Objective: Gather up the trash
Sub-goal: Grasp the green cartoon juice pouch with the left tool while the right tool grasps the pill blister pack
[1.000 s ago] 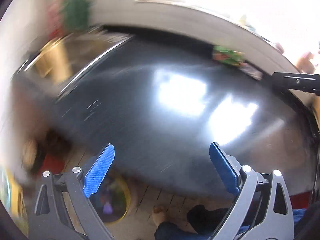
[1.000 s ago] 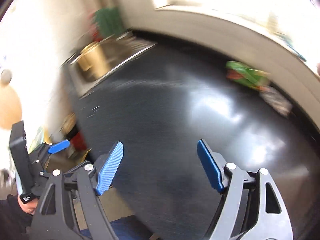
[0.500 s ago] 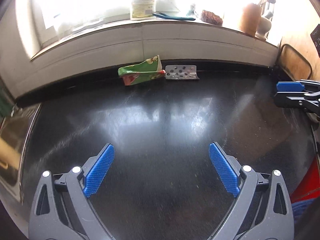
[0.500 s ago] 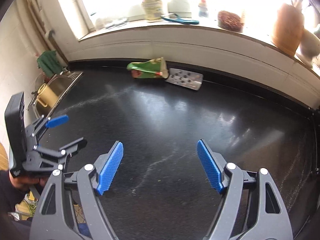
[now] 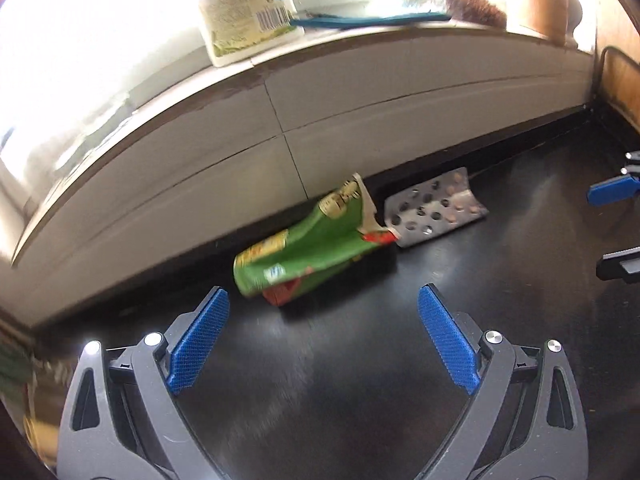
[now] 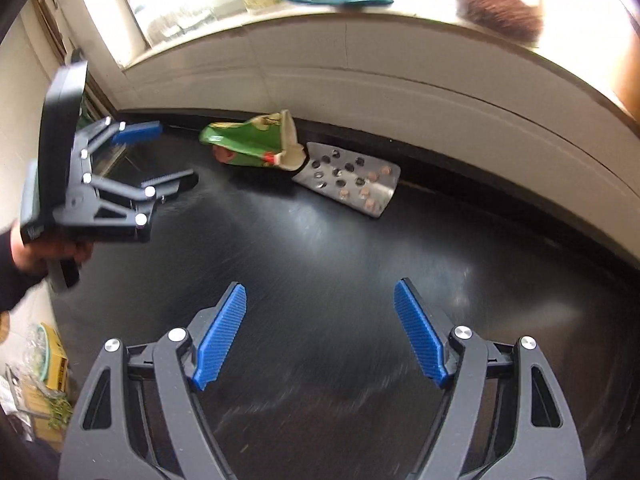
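Note:
A crumpled green carton (image 5: 308,244) lies on the black counter against the back wall, also seen as the green carton (image 6: 252,142) in the right wrist view. Beside it on the right rests a silver blister pack (image 5: 434,207) with a few pills, the same blister pack (image 6: 352,182) in the other view. My left gripper (image 5: 322,300) is open, just short of the carton, nothing between its fingers. My right gripper (image 6: 320,296) is open over bare counter, well short of the blister pack. The left gripper (image 6: 156,156) shows there too, held by a hand, left of the carton.
A white tiled wall (image 5: 360,120) rises behind the trash, with a sill holding a white tub (image 5: 248,8), a blue utensil (image 5: 368,20) and a brown brush (image 6: 500,12). A wire rack (image 5: 616,76) stands at the far right. Clutter (image 6: 44,364) lies below the counter's left edge.
Both grippers have swung from the sink side towards the back wall and closed in on the carton and blister pack, which now look much larger. Both stayed open.

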A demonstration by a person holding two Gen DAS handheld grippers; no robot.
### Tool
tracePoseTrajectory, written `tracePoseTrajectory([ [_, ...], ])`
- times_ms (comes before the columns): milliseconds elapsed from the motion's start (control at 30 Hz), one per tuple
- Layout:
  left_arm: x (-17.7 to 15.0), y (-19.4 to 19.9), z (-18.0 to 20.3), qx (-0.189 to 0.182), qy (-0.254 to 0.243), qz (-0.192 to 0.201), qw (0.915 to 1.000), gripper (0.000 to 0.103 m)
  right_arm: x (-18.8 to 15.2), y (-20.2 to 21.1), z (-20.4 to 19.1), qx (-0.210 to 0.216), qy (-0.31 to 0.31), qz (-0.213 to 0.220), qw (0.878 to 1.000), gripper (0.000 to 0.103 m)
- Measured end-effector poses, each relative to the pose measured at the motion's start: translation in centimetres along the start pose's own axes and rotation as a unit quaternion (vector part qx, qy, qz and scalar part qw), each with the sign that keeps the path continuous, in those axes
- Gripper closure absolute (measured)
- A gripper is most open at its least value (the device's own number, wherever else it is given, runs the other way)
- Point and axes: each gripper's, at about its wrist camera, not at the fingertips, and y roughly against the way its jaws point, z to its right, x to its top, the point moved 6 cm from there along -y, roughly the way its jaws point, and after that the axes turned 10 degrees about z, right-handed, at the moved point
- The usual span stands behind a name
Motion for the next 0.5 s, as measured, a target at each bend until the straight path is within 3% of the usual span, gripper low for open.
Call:
tracePoseTrajectory([
  [267,0.0,-6.3,-1.1,-0.035,-0.052,-0.022,0.9978,0.01,2.2,-9.6,3.0,0.008,0.035,-0.042,0.998,0.028],
  [400,0.1,-7.3,-1.1,-0.043,-0.067,-0.013,0.9967,0.011,3.1,-11.0,3.0,0.014,0.049,-0.031,0.998,0.026],
  [500,0.2,-7.5,-0.9,-0.06,-0.058,-0.018,0.9964,0.011,3.1,-11.3,1.3,0.046,0.071,-0.034,0.996,0.026],
])
